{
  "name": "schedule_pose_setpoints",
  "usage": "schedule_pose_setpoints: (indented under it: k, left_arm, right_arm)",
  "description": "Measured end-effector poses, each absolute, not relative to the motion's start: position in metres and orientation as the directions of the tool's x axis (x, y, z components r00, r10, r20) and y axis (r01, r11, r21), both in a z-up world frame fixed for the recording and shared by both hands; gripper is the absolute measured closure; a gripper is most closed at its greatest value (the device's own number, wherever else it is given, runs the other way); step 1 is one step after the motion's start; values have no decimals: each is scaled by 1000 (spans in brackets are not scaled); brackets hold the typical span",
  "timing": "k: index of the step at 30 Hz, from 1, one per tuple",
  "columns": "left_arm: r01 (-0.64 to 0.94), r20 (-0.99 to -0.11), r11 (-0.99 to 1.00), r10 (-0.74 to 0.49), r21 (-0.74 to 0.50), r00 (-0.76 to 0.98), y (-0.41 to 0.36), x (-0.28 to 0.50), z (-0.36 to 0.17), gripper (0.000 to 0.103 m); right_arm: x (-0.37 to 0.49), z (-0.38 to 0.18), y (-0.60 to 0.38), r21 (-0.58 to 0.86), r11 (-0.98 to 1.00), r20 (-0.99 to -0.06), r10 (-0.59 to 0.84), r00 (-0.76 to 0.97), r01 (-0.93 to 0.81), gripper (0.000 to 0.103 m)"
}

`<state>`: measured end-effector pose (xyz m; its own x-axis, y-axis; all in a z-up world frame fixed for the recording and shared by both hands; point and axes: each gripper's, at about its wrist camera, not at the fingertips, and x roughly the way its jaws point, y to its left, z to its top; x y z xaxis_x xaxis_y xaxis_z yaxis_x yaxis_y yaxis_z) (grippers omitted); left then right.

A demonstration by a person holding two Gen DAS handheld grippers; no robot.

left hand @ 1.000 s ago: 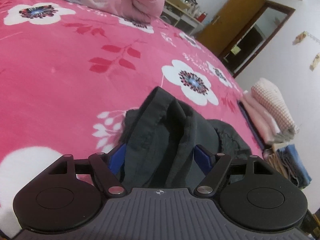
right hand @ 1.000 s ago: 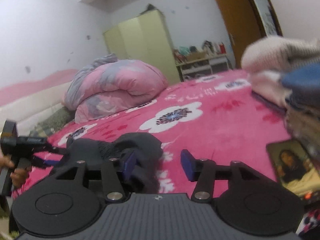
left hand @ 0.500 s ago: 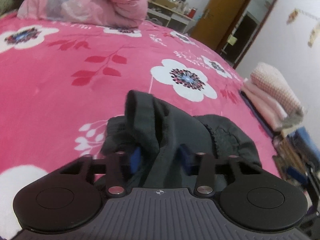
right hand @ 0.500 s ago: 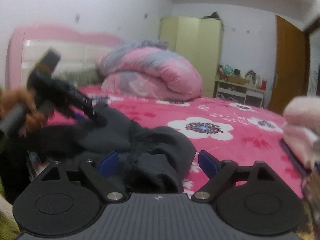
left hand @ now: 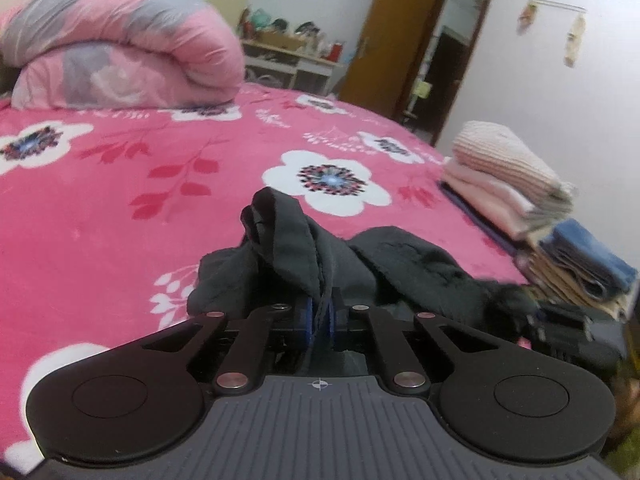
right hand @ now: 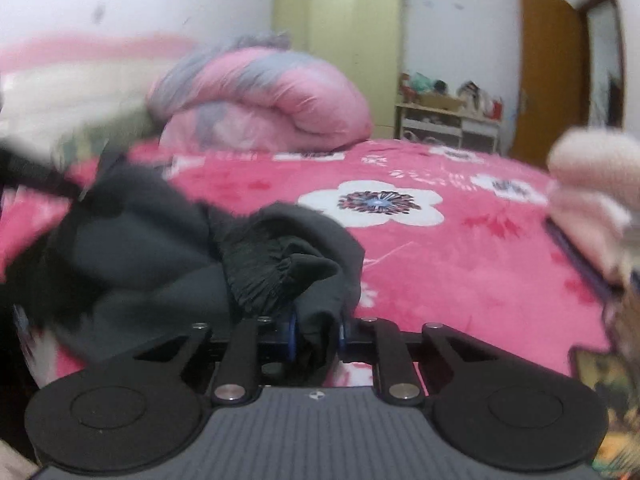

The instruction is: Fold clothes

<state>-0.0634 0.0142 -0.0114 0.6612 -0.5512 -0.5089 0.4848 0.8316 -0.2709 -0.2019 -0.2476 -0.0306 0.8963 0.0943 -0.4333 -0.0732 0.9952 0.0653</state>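
Pink floral bedding (left hand: 120,200) covers the bed, and a dark grey garment (left hand: 304,256) lies crumpled on it, nearer the cameras than the white flower print (left hand: 328,180) that sits at the bed's middle. The garment is bunched into soft ridges, with a stitched hem standing up in a fold and a ribbed, gathered cuff (right hand: 260,276) showing in the right wrist view. The left gripper (left hand: 319,316) is pressed together on a thin edge of that fabric; the right gripper (right hand: 316,336) is closing on a thicker wad of it, cloth filling the gap between its blue pads. Beyond the flower lies a rolled pink-and-grey quilt (left hand: 120,48); to the flower's right, a stack of folded clothes (left hand: 508,176). Much of the garment's left side is blurred in the right wrist view, and its overall shape cannot be made out.
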Motion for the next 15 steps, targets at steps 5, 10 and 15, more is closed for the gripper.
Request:
schedule_pose_setpoints:
  k: [5, 10, 15]
  left_arm:
    - [525, -529, 815, -566, -245, 633, 22, -86, -10, 98]
    - [546, -560, 810, -559, -213, 611, 24, -99, -21, 98]
    - [565, -596, 802, -554, -194, 582, 24, -110, -32, 98]
  right_arm:
    - [-202, -25, -279, 303, 952, -380, 158, 911, -39, 87]
    - [-197, -31, -301, 444, 896, -357, 186, 916, -9, 88]
    - [-187, -27, -320, 528, 849, -310, 184, 933, 8, 91]
